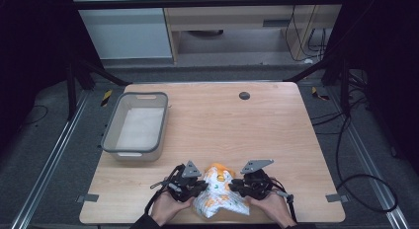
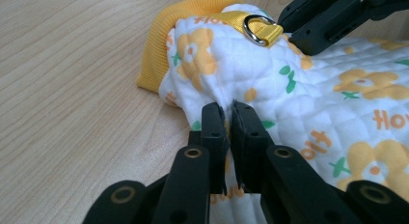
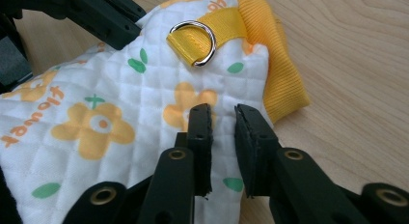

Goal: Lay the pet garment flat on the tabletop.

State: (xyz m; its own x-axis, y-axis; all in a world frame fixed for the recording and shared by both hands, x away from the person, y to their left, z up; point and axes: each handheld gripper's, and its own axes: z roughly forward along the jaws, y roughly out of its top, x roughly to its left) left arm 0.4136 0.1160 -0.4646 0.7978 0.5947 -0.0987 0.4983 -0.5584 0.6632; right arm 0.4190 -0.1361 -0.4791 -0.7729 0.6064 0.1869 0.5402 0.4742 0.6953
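Observation:
A white quilted garment (image 1: 220, 195) printed with orange flowers lies at the table's near edge, between my two grippers. It has a yellow ribbed collar (image 2: 161, 38) (image 3: 284, 74) and a yellow strap with a metal D-ring (image 2: 259, 29) (image 3: 195, 43). My left gripper (image 1: 200, 186) (image 2: 228, 109) is shut on a raised fold of the garment (image 2: 308, 89) at its left side. Over the garment's (image 3: 120, 103) right side, near the collar, my right gripper (image 1: 234, 185) (image 3: 223, 114) has its jaws slightly apart, with flat fabric showing in the gap.
A grey plastic bin (image 1: 109, 128), with nothing in it, stands at the left of the wooden table (image 1: 237, 130). A small black round cap (image 1: 244, 95) sits in the tabletop near the far edge. Metal frame rails and cables run along the floor at both sides.

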